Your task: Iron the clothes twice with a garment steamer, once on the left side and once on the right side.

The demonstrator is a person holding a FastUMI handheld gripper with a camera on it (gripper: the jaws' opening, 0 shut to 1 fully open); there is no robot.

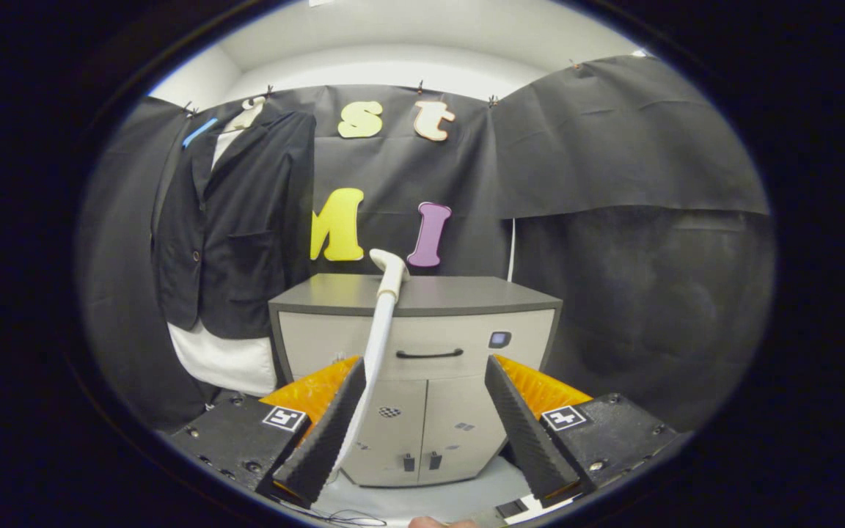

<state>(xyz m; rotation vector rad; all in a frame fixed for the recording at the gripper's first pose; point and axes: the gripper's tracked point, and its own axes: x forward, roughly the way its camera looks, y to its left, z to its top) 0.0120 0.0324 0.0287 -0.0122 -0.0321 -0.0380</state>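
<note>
A black suit jacket [235,220] hangs on a hanger against the booth wall, beyond my fingers and to the left, over a white garment [221,359] that shows below its hem. A white garment steamer wand [378,337] rises slanted just inside my left finger [327,433], and its head [391,264] reaches level with the cabinet top. My gripper [425,363] is open, its fingers wide apart. The wand lies along the left finger only, and the right finger [521,425] is well clear of it.
A grey cabinet [466,293] with a drawer handle [430,354], a small panel and two lower doors stands straight ahead, beyond the fingers and right of the jacket. A person's fingertip [430,522] shows below the gripper.
</note>
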